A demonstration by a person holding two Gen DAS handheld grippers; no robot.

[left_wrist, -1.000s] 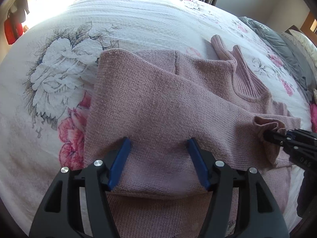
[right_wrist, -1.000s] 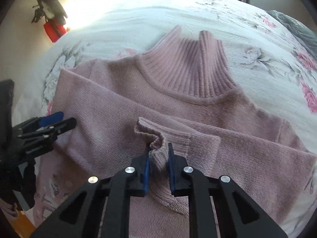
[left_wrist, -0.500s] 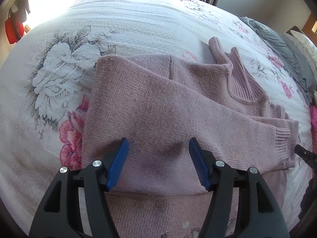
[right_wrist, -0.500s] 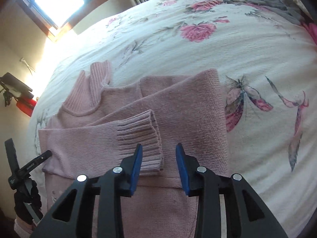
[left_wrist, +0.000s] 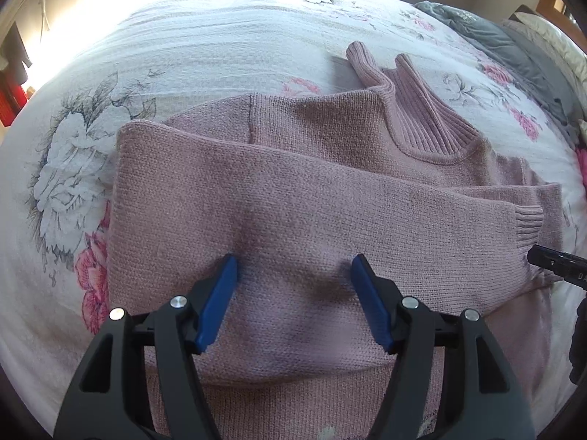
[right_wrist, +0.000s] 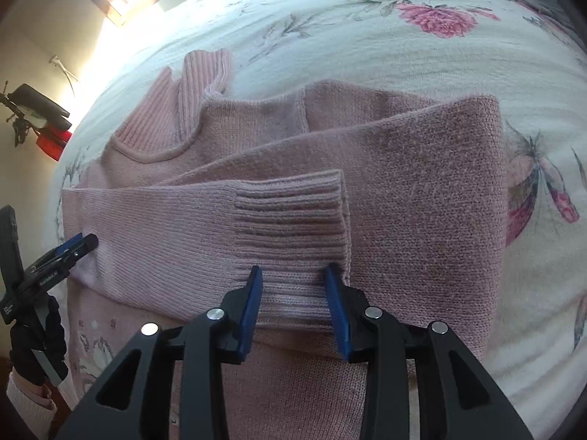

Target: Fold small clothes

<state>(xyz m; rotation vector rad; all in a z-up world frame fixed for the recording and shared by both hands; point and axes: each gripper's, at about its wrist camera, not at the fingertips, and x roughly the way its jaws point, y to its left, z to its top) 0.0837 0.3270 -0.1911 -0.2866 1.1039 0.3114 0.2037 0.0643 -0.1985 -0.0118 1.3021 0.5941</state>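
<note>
The pink sweater (left_wrist: 330, 198) was laid flat with both sleeves folded across its body. The left gripper (left_wrist: 293, 275) was spread wide above one sleeve; the right gripper (right_wrist: 293, 275) was held open, empty, over the ribbed cuff (right_wrist: 290, 227).

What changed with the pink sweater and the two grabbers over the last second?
The right gripper let go of the ribbed cuff, opened its jaws and backed off; the cuff now lies flat across the sweater. The left gripper stayed open above the folded sleeve, and the sweater stayed on the bed.

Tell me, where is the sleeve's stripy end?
The cuff lies flat on the pink sweater, just ahead of the right gripper and its open jaws.
</note>
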